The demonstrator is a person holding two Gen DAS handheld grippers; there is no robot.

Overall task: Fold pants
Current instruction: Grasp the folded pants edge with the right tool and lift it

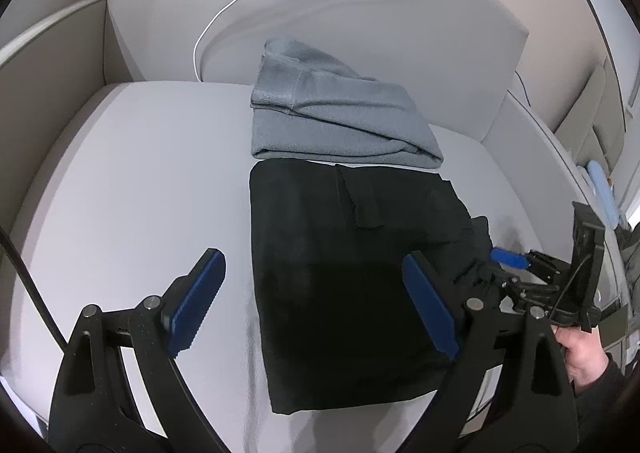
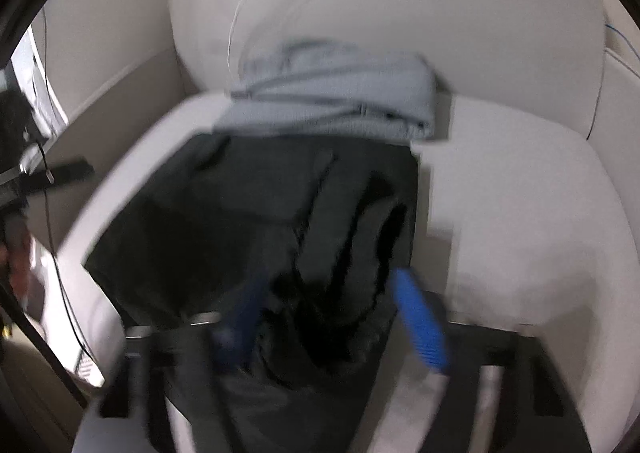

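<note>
On the pale seat cushion [image 1: 140, 181]: black pants [image 1: 340, 273], folded to a flat rectangle, one bunched edge at the right side left to tidy. Grey garment [image 1: 332, 117], already folded, just behind. Left tongs [image 1: 314, 303]: wide open, empty, over the pants. Right tongs [image 2: 334, 317]: half-closed astride the bunched edge; grip unclear through blur.

The right wrist view is motion-blurred, so whether the right gripper [image 2: 332, 317] presses the black pants [image 2: 248, 221] cannot be told; their near end is hidden.
</note>
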